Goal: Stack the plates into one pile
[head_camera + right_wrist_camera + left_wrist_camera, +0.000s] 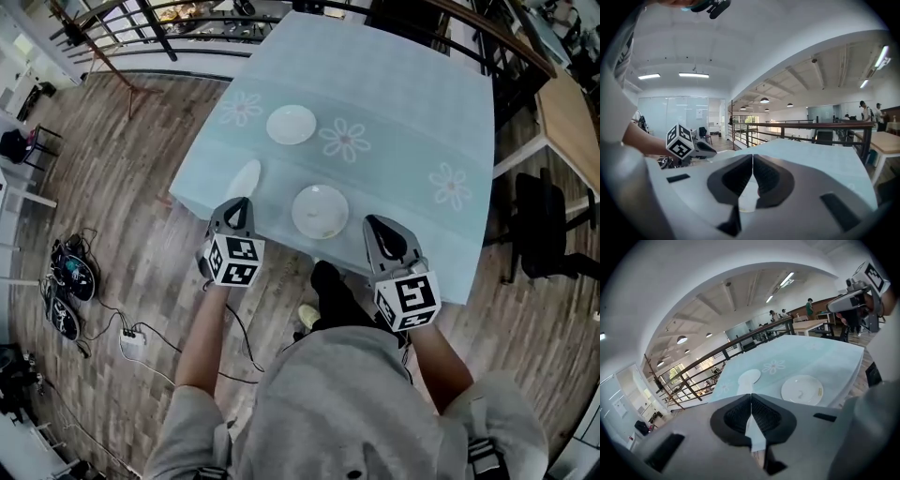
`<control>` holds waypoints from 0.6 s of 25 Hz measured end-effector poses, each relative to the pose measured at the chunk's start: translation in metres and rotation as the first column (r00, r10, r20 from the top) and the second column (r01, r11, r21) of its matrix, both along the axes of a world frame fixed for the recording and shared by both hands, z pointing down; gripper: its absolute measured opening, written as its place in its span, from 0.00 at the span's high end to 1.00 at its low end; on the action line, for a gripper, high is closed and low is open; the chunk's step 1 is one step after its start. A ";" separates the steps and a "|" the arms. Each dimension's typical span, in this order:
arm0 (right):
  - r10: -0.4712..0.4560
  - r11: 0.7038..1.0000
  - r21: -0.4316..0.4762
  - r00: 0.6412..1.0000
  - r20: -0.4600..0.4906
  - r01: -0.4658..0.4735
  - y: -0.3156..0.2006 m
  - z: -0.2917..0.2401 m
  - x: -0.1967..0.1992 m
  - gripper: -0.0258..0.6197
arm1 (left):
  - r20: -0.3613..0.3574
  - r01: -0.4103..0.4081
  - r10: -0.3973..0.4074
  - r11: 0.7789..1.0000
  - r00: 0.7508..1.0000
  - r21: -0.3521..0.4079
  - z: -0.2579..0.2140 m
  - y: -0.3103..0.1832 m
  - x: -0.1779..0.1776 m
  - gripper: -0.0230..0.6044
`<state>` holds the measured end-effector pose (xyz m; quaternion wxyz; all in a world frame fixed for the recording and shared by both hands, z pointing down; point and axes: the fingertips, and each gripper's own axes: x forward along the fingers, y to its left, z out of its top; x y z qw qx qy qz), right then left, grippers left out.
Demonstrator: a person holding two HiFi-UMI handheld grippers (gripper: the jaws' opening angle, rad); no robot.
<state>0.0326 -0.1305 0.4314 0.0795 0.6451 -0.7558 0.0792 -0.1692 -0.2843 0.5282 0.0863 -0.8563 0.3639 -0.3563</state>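
Three white plates show on the pale blue flowered cloth. The far plate (292, 124) (751, 376) lies flat mid-table. A near plate (320, 211) (802, 389) lies flat by the front edge. The third plate (246, 178) (744, 387) stands on edge as a narrow ellipse, its rim at the tips of my left gripper (237, 202) (751, 395), which is shut on it. My right gripper (373, 223) (752, 157) hovers at the front edge, right of the near plate, shut with nothing in it. In the right gripper view the left gripper (712, 152) shows at the left.
The table (403, 103) has a dark railing behind it. To the right stand a wooden table (572, 122) and a black chair (548, 225). Shoes and cables (70, 272) lie on the wooden floor at the left. The person's feet (323, 286) are at the table's front edge.
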 end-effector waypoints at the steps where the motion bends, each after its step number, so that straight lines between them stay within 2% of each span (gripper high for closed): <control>1: 0.015 1.000 0.003 1.000 -0.007 -0.015 0.005 -0.002 0.004 0.92 | 0.002 -0.020 0.020 1.000 1.000 0.006 -0.002 0.005 0.007 0.93; 8: 0.096 0.995 -0.005 0.995 -0.025 -0.096 0.029 -0.004 0.041 0.92 | 0.005 -0.138 0.138 0.990 0.990 0.009 -0.001 0.030 0.067 0.93; 15: 0.129 0.991 -0.022 0.992 0.000 -0.129 0.034 -0.005 0.082 0.92 | 0.035 -0.202 0.205 0.976 0.978 -0.079 0.027 0.059 0.120 0.93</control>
